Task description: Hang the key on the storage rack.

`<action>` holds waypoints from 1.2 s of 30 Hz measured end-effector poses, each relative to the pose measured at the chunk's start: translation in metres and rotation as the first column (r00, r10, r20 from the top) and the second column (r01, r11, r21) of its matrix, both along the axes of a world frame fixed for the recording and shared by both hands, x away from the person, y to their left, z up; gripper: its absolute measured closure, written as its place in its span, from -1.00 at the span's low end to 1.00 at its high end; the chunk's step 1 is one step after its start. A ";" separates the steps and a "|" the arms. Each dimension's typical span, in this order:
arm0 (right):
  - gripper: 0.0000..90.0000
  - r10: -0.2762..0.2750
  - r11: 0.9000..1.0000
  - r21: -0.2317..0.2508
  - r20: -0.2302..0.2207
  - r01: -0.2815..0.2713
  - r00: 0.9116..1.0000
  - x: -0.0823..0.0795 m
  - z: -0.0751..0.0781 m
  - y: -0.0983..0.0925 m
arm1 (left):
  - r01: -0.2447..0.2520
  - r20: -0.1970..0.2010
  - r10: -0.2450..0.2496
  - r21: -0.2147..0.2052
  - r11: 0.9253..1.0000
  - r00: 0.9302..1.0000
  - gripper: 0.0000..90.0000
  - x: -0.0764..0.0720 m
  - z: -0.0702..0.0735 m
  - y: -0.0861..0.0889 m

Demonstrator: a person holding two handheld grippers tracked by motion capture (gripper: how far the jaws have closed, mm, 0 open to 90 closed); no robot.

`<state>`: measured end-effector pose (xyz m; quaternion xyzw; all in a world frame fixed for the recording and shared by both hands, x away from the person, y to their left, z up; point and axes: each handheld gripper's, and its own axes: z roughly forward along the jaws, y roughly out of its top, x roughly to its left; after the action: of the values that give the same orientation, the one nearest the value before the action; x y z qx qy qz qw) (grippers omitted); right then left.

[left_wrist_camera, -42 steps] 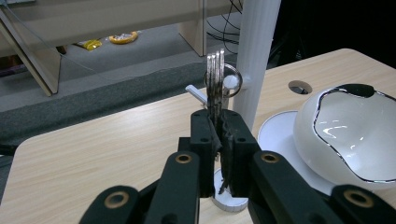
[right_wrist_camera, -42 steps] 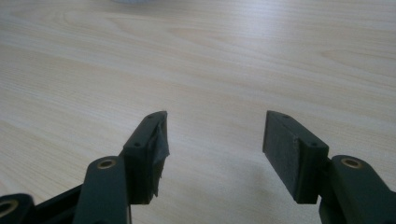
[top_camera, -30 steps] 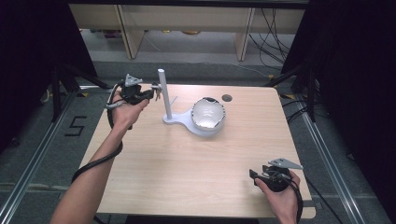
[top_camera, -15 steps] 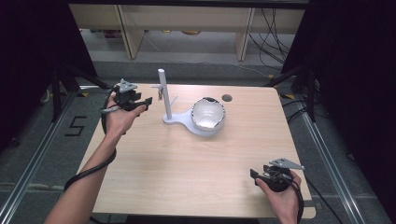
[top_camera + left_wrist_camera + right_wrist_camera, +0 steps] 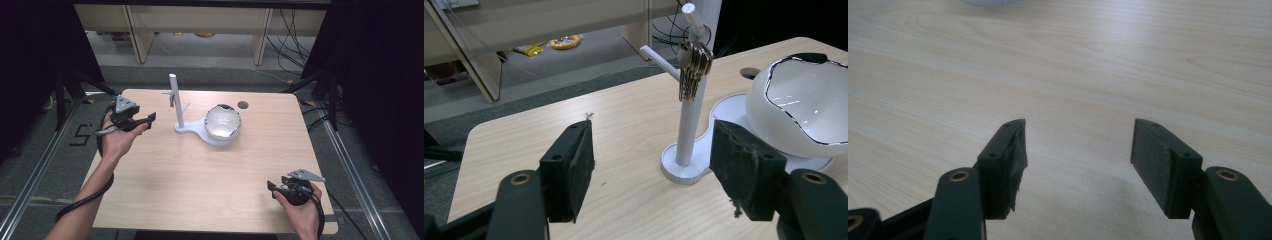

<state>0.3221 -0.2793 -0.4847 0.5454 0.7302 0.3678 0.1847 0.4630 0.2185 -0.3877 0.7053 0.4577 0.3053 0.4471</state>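
Note:
A white stand (image 5: pixel 176 102) with an upright post and side pegs rises from a flat base at the table's back middle. A bunch of keys (image 5: pixel 693 69) hangs from one peg of the stand (image 5: pixel 688 120). On the same base sits a white bowl (image 5: pixel 223 122) with a dark wavy rim, seen close in the left gripper view as the bowl (image 5: pixel 804 107). My left gripper (image 5: pixel 148 118) is open, left of the post and apart from it; its own view (image 5: pixel 651 165) has nothing between the jaws. My right gripper (image 5: pixel 274 187) is open over bare wood near the front right; it is empty (image 5: pixel 1078 150).
The wooden table (image 5: pixel 200 175) has a round cable hole (image 5: pixel 243 104) at the back right of the bowl. Shelving legs and cables stand on the floor beyond the far edge. Dark curtains flank both sides.
My left gripper has drawn back from the stand, moving left and toward the front. The keys stay on the peg. The right gripper has not moved.

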 end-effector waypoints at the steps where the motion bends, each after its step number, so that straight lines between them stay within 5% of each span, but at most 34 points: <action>1: -0.11 0.000 1.000 0.000 0.000 0.000 1.000 0.000 0.000 0.000 | 0.000 0.000 0.000 0.000 1.000 1.000 -0.27 0.000 0.000 0.000; 3: -0.11 0.007 1.000 0.010 0.003 -0.007 1.000 0.000 -0.001 0.000 | 0.003 0.007 -0.003 -0.002 1.000 1.000 -0.27 -0.004 0.001 0.001; 4: -0.11 -0.040 0.999 0.031 -0.028 0.041 0.999 -0.003 0.002 0.004 | 0.004 0.013 -0.003 -0.007 1.000 1.000 -0.27 -0.008 0.001 0.002; 13: -0.12 -0.034 0.999 0.023 0.001 0.034 0.999 -0.001 0.000 0.003 | -0.001 0.027 0.001 -0.015 1.000 1.000 -0.27 -0.028 -0.004 0.014; 36: -0.11 -0.031 0.999 0.012 -0.012 0.031 0.999 -0.002 0.001 0.004 | -0.015 0.020 0.015 -0.029 0.999 1.000 -0.27 -0.070 -0.032 0.039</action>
<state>0.3203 -0.2756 -0.4833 0.5600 0.7203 0.3662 0.1828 0.3928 0.2575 -0.4193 0.6923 0.4629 0.3090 0.4594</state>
